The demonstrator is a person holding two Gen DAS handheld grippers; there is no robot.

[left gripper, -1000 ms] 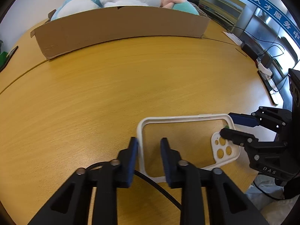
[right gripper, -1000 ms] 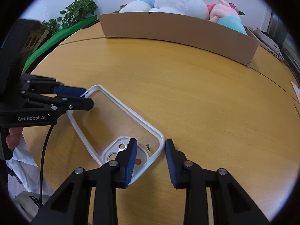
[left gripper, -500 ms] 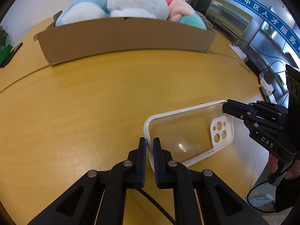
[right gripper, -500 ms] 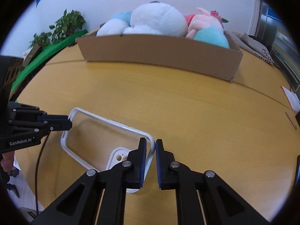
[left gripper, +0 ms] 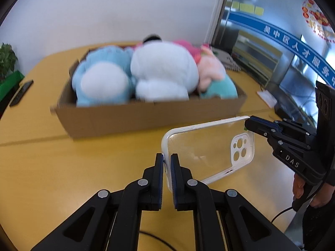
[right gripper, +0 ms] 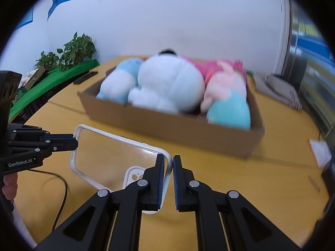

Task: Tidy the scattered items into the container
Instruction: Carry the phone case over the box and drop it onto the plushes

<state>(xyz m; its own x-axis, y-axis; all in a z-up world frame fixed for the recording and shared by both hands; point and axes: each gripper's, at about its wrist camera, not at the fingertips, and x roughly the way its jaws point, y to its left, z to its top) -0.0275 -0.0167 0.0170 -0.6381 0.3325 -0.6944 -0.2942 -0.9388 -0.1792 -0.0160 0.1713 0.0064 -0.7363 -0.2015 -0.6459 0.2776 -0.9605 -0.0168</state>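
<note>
A clear phone case (left gripper: pixel 205 146) with a white rim hangs above the wooden table (left gripper: pixel 62 167), carried at both ends. My left gripper (left gripper: pixel 166 164) is shut on the rim of its plain end. My right gripper (right gripper: pixel 169 166) is shut on the rim at the camera-cutout end, where the case (right gripper: pixel 117 154) shows tilted. In the left wrist view the right gripper (left gripper: pixel 250 124) pinches the case's far top corner; in the right wrist view the left gripper (right gripper: pixel 74 143) holds the far end. Beyond the case stands a cardboard box (left gripper: pixel 146 117), also (right gripper: pixel 171 129), full of plush toys (left gripper: pixel 163 75).
A dark phone or remote (left gripper: pixel 21 93) lies at the table's left edge near a green ledge with potted plants (right gripper: pixel 77 50). Papers (left gripper: pixel 267 98) and cables sit at the right side. A black cable (right gripper: pixel 62 190) trails under the left gripper. Hands (left gripper: pixel 299 188) grip both tools.
Both grippers closed on the case's rim, then lifted it off the table and carried it toward the box. The views tilted up, showing the plush toys inside.
</note>
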